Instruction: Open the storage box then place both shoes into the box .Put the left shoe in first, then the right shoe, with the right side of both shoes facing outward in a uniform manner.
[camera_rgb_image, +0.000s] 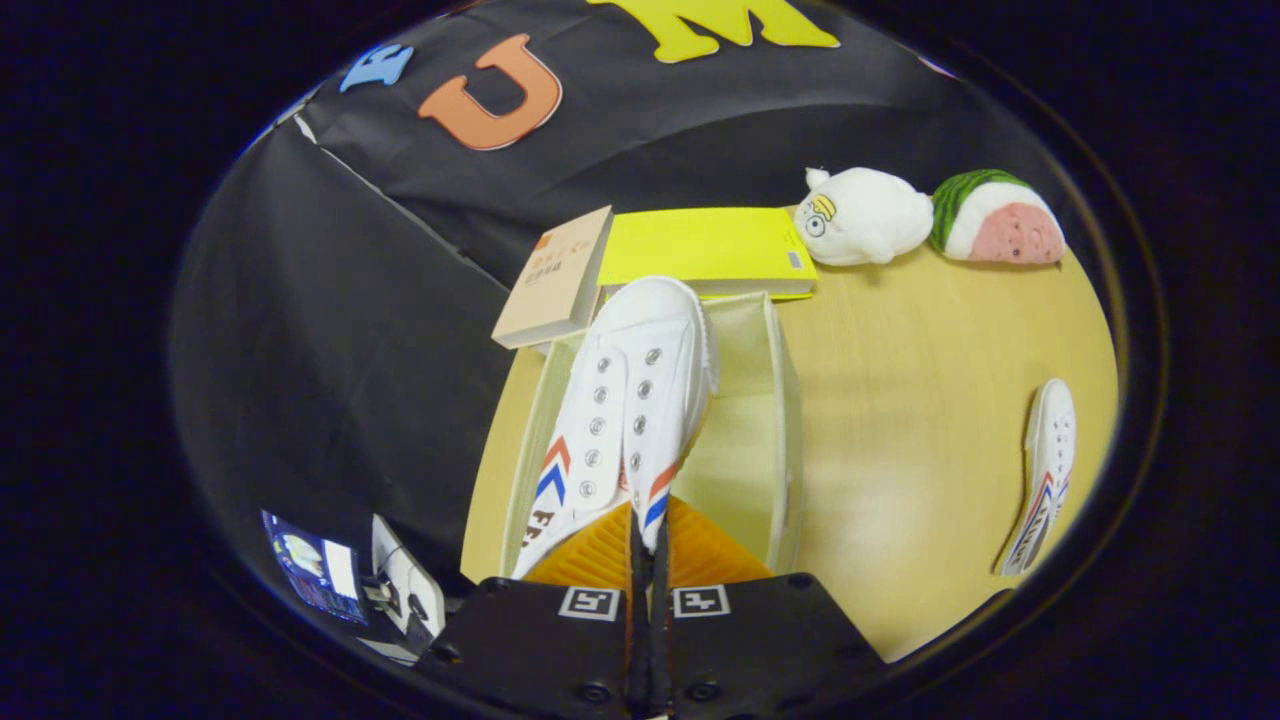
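Note:
My gripper (645, 540) is shut on the heel edge of a white sneaker (625, 410) with red and blue chevrons on its sides. The shoe hangs toe-forward over the open storage box (785, 440), a pale fabric box standing on the wooden table (920, 420). Its toe reaches the box's far wall. The other white sneaker (1045, 475) lies on its side on the table, well to the right of the box.
Beyond the box lie a tan book (555, 280) and a yellow book (705, 248). A white plush toy (865, 218) and a watermelon plush (998, 220) sit at the far right. Black cloth hangs past the table's left edge.

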